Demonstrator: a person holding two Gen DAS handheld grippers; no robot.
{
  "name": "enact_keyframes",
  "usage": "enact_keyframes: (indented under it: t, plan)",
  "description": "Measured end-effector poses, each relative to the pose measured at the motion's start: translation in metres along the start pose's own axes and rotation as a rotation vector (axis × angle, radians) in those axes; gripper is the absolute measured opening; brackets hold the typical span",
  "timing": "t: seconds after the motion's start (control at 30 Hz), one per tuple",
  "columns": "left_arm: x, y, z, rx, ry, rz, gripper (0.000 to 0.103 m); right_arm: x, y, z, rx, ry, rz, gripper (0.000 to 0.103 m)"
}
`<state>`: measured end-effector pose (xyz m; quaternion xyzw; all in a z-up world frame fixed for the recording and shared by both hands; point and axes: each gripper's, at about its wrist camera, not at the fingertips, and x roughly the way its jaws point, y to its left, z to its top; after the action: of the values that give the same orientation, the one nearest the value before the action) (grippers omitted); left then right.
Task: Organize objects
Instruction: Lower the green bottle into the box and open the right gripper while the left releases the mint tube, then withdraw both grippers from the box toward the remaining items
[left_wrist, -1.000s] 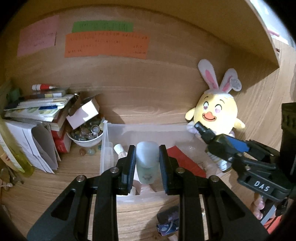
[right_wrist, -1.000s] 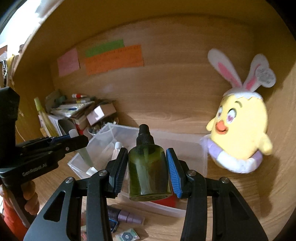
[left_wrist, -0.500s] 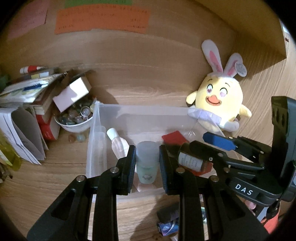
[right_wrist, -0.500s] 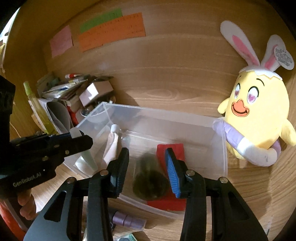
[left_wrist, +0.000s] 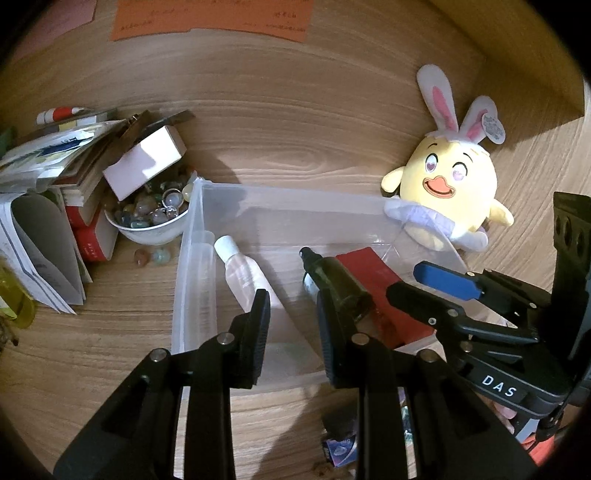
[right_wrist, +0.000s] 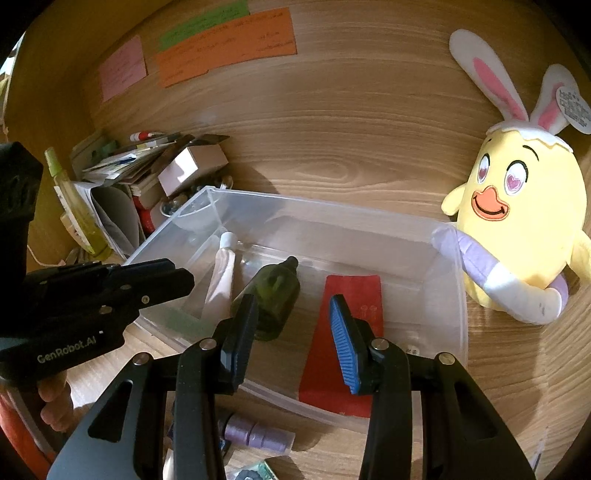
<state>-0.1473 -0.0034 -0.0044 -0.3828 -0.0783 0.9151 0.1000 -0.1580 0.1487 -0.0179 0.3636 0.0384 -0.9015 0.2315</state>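
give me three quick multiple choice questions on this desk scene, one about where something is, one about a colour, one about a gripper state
1. Where does the dark green bottle lie?
A. inside the clear bin
B. on the book pile
C. in the marble bowl

2. What colour is the flat packet in the bin?
A. blue
B. red
C. white

3. How is the right gripper?
A. shut on the bottle
B. shut on the plush
C. open, holding nothing

Answers:
1 A, it lies on the bin floor beside the pale tube.
2 B, it shows red in both views.
3 C, its jaws stand apart with nothing between.
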Motion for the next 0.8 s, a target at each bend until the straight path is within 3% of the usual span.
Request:
enact_keyframes:
  t: [0.1,0.3,0.8]
  plan:
    - [-0.004,0.0,0.001,0.0,-0.006,-0.001,0.027,-0.003,0.0,0.0,0.004,0.001,0.009,0.037]
    - [-0.022,-0.003,0.002,0.009,-0.047,0.002,0.042,-0.019,0.005,0.0,-0.012,-0.029,0.001,0.039]
    - [-0.063,-0.015,-0.013,0.073,-0.113,0.023,0.078,-0.063,0.014,-0.014,-0.067,-0.115,-0.041,0.07]
